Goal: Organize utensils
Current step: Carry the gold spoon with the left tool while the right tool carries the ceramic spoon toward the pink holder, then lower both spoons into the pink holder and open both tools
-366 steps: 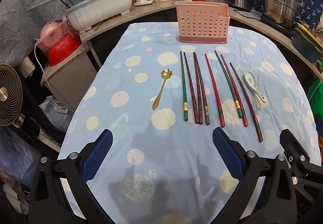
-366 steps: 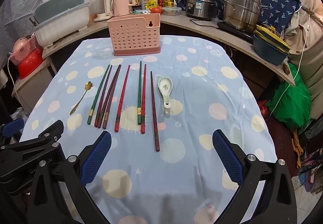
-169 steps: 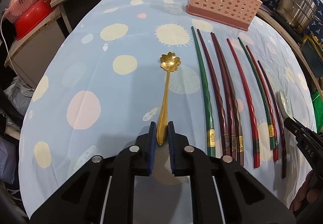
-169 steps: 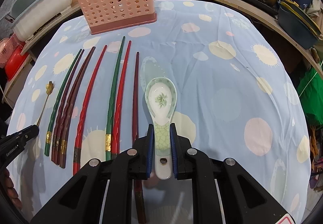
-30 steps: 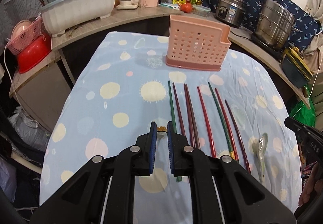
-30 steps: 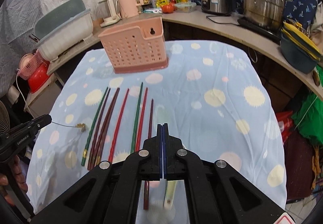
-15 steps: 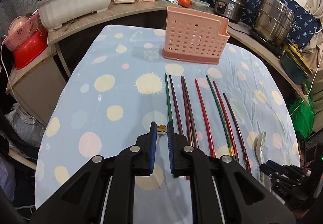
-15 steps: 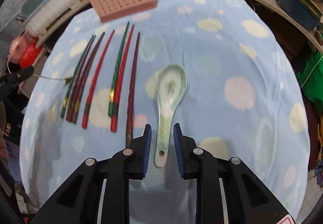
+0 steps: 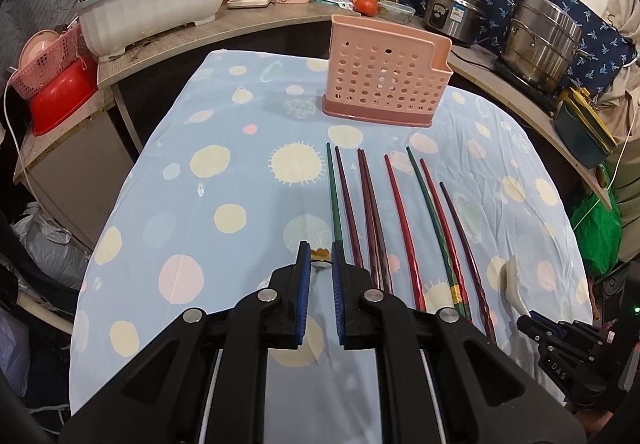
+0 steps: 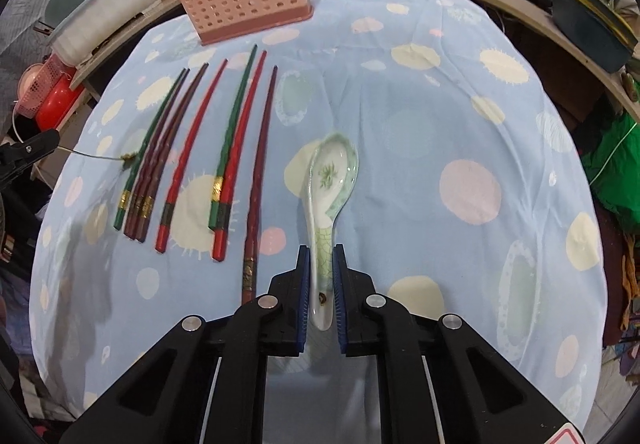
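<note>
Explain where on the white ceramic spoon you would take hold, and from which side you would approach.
Grip the ceramic spoon by its narrow handle, near the end with the small hole, coming from above and from the handle end. The handle is slim and nearly straight-sided, so two pads can close across it; the bowl is too wide and rounded. The right tool is already closed across that handle.
</note>
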### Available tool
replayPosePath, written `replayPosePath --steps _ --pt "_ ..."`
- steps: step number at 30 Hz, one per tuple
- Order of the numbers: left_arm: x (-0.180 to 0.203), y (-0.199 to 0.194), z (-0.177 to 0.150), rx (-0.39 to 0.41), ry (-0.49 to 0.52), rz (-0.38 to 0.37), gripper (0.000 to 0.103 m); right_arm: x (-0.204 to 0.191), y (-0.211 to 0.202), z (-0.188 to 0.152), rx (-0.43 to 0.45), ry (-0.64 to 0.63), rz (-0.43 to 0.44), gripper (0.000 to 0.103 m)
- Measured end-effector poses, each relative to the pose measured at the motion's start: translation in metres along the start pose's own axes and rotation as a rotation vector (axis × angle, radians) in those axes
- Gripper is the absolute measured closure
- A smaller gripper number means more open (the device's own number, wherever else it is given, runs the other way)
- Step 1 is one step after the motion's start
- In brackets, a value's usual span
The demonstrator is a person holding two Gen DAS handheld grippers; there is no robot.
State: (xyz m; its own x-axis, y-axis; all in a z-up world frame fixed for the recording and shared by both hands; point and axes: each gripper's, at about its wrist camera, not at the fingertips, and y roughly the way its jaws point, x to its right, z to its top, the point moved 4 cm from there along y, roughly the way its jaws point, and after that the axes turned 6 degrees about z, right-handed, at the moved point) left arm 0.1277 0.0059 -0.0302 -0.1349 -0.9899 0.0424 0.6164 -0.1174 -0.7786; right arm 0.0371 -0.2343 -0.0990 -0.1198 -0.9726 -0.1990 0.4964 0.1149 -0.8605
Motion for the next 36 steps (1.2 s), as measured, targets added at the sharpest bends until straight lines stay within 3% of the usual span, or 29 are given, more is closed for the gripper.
replayPosePath --steps 14,21,26,32,36 --pt "0.002 -0.018 0.025 0.069 0.006 -0.008 0.093 -0.011 -0.025 0.042 0.102 -0.032 0.026 0.096" --pt "0.002 -0.026 0.049 0.109 0.01 -0.024 0.093 -0.027 -0.051 0.08 0.18 -0.073 0.07 0.096" --pt "0.006 -0.036 0.084 0.167 0.026 -0.027 0.093 -0.042 -0.065 0.128 0.232 -0.11 0.115 0.096" --pt "0.02 -0.048 0.154 0.265 0.068 -0.017 0.093 -0.052 -0.069 0.217 0.26 -0.151 0.151 0.096" --pt "0.031 -0.045 0.207 0.305 0.068 -0.027 0.093 -0.057 -0.053 0.271 0.205 -0.168 0.165 0.096"
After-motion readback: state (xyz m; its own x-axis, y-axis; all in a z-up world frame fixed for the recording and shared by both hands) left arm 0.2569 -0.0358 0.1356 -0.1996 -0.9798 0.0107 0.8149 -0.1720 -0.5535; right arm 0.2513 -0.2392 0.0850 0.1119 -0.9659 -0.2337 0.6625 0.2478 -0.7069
